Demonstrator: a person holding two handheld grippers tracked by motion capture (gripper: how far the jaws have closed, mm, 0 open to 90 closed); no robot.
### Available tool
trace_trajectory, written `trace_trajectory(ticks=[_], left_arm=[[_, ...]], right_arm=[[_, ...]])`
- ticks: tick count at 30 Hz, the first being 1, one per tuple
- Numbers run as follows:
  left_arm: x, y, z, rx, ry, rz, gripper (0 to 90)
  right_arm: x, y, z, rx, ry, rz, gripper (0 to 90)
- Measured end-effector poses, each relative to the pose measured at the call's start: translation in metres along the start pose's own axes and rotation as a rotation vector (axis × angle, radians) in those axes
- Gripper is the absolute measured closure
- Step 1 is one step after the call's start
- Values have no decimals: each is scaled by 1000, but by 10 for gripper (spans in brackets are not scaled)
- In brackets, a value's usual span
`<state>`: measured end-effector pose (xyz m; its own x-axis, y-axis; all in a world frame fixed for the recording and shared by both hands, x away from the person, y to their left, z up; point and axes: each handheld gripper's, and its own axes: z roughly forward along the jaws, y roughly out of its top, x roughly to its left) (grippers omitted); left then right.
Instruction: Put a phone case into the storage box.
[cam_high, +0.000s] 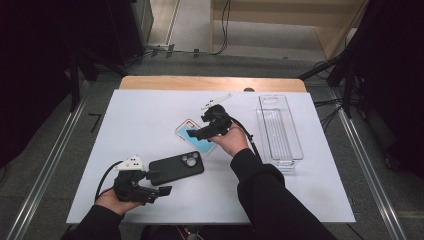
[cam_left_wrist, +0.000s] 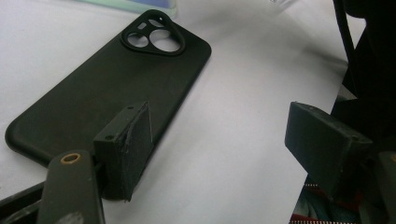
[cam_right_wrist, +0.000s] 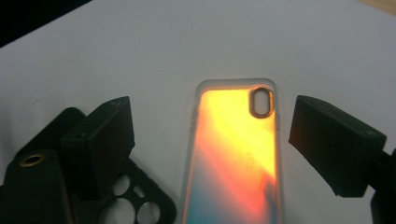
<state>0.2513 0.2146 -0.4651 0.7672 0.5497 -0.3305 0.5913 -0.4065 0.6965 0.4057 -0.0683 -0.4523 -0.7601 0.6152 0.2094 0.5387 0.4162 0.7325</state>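
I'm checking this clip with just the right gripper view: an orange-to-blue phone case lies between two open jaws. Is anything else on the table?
Observer: Yes, a clear rectangular plastic bin stands empty at the table's right side.
Operator: And the black case at my lower left?
Observer: The matte black phone case lies flat, camera cutout toward the gradient case.
Operator: The other claw?
Observer: The left claw hangs open beside the black case.

A white tabletop (cam_high: 150, 115) fills the middle of the frame. At lower left the left tongs (cam_high: 162, 191) rest open just below a black phone case (cam_high: 176, 168). At centre the right tongs (cam_high: 196, 134) hang open over a blue-and-orange phone case (cam_high: 189, 129). A clear plastic tray (cam_high: 279, 131) stands at right.
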Motion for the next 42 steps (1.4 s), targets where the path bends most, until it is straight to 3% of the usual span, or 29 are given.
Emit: trace_trajectory(ticks=[8,24,29,42], left_arm=[[0,0,0,-1,-1,-2,234],[0,0,0,-1,-4,2,235],[0,0,-1,-3,-3,1,234],[0,0,0,-3,-3,3,234]], right_arm=[[-11,-4,4,-6,7,21,124],[-14,-12,20,4,-13,26,124],[-14,-19,26,18,-46,20,124],[-13,-29,37,39,-43,29,124]])
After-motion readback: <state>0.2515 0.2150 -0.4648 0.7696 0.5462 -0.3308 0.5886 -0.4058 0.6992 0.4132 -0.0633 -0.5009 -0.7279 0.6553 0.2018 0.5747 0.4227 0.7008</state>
